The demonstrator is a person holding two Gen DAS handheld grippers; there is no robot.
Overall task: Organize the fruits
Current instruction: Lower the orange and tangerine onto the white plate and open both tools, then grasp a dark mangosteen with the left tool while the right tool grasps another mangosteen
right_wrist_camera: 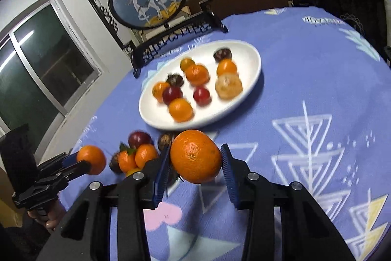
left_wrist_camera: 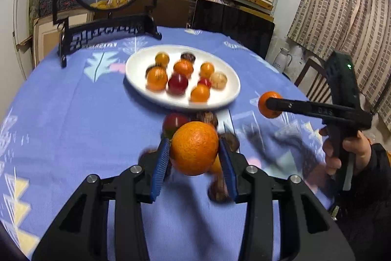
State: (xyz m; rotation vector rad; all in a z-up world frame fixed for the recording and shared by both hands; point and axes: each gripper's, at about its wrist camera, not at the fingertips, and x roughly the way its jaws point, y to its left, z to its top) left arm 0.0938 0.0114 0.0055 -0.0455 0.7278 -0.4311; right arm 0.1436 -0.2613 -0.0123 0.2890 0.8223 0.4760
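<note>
One white plate (right_wrist_camera: 246, 50) sits mid-frame, holding about ten fruits: five oranges (right_wrist_camera: 180, 109), two red fruits (right_wrist_camera: 201, 95), two dark ones (right_wrist_camera: 222, 54), one pale peeled one (right_wrist_camera: 228, 86). Two more oranges (right_wrist_camera: 195, 156) are held in grippers, lower frame.

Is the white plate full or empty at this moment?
Partly full. The white plate holds several small oranges and red fruits, with bare rim around them.

No text can be read with certainty. White lettering on the blue cloth (right_wrist_camera: 322, 20), past the far end of the white plate (right_wrist_camera: 254, 58), is too blurred to make out, as is the embossed mark on the black claw arm (left_wrist_camera: 325, 111).
</note>
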